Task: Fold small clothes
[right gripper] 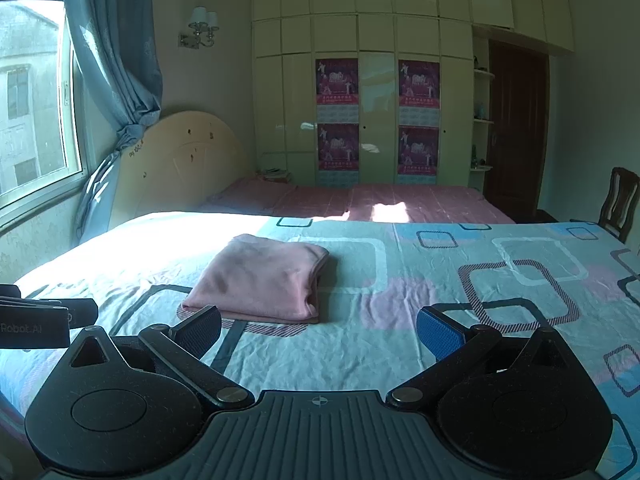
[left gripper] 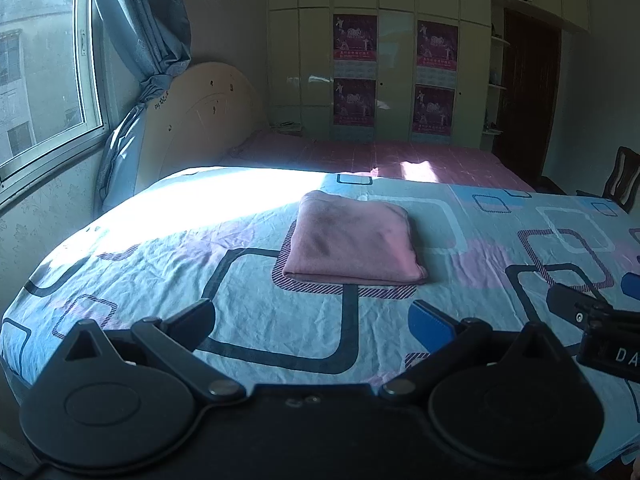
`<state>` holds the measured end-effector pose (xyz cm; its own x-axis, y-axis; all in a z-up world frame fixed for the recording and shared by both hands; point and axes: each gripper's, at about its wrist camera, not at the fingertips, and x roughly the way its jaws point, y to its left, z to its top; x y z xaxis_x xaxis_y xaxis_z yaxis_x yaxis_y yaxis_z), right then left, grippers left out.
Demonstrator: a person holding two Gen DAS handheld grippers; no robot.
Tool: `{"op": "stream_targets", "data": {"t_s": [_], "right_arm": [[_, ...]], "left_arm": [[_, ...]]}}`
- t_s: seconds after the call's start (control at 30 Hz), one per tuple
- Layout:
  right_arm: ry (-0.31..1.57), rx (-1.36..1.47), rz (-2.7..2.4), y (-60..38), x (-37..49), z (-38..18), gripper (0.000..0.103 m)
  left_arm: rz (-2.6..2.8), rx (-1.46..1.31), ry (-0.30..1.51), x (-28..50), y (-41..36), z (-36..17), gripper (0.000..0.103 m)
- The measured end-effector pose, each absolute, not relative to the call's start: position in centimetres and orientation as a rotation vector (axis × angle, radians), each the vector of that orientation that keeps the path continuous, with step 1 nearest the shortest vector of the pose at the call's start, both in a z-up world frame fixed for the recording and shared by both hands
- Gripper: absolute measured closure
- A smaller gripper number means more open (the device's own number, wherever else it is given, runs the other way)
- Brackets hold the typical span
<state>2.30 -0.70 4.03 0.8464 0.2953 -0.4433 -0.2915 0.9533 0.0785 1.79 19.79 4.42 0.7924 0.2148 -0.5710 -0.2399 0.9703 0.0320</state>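
A pink cloth (left gripper: 354,240) lies folded into a neat rectangle on the patterned blue bedsheet (left gripper: 160,264). It also shows in the right wrist view (right gripper: 260,280). My left gripper (left gripper: 316,322) is open and empty, held back from the cloth's near edge. My right gripper (right gripper: 320,330) is open and empty, also short of the cloth, which lies ahead and to its left. The right gripper's body shows at the right edge of the left wrist view (left gripper: 600,324); the left gripper's body shows at the left edge of the right wrist view (right gripper: 44,320).
A second bed with a pink cover (right gripper: 360,200) stands beyond. A headboard (right gripper: 180,156), curtain (right gripper: 116,60) and window (right gripper: 28,100) are at the left. A wardrobe with posters (right gripper: 376,120) fills the back wall. A wooden chair (right gripper: 618,204) stands at the right.
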Motion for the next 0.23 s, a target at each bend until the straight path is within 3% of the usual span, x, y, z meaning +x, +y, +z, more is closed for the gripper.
{"op": "stream_targets", "data": {"t_s": [0.23], "right_arm": [[0.492,0.010,0.301,-0.6,3.4,3.2,0.001]], "left_arm": [[0.249,-0.020,0.590,3.3,19.9,3.6,0.000]]}}
